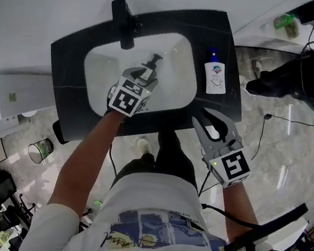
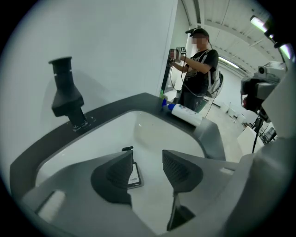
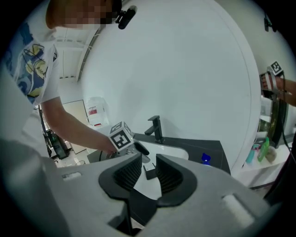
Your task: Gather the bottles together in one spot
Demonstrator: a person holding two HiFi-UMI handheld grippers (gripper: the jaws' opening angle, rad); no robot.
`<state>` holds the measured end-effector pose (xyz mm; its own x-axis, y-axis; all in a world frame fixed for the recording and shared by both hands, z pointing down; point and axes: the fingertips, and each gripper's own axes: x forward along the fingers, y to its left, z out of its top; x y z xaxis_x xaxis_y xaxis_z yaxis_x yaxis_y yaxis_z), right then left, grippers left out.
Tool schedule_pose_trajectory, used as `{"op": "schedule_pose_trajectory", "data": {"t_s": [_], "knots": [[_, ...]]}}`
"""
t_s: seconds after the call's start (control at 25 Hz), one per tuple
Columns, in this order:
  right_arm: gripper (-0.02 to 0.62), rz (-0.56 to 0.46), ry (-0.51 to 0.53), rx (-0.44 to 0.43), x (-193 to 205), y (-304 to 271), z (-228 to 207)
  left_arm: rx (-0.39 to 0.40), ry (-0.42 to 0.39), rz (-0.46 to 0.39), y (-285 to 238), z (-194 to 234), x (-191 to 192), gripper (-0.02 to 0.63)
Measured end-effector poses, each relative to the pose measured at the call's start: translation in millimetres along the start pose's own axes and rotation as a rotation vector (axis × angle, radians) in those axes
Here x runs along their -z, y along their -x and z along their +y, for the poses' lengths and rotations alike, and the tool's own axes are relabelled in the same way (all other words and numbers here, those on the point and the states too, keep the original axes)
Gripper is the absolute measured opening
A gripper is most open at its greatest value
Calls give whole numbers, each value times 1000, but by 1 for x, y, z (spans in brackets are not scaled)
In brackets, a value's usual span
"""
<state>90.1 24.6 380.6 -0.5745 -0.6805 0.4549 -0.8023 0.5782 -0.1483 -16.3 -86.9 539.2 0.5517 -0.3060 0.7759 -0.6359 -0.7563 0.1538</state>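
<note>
White bottle (image 1: 215, 78) label unreadable, left gripper (image 2: 148, 163) jaws spread, right gripper (image 3: 148, 162) jaws apart

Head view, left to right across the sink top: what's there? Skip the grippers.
Faucet → pump bottle in the basin → white blue-capped bottle on the counter → green container, far right

Faucet (image 1: 124, 23) at rear of basin (image 1: 177, 56), apparently open room beside.

A white bottle (image 1: 215, 77) with a blue cap lay on the dark bench (image 1: 66, 75), by its right edge beside the basin (image 1: 183, 56). The left claw (image 1: 147, 75) hung over the basin, a black pump (image 1: 153, 62) at its tips. The right claw (image 1: 210, 123) stood off the bench's near right corner.
</note>
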Motion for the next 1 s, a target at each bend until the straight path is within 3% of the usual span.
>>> {"op": "schedule_pose_trajectory", "data": {"t_s": [0.2,0.64,1.0], "knots": [[91,10,-40,-16,1,-12,-17,-51,-11,92,-53,32,2,212],[91,58,-75,-10,17,-23,-45,-87,-67,331,-129,65,32,216],[91,107,-102,8,42,-20,-55,-81,-30,414,-158,71,53,192]]}}
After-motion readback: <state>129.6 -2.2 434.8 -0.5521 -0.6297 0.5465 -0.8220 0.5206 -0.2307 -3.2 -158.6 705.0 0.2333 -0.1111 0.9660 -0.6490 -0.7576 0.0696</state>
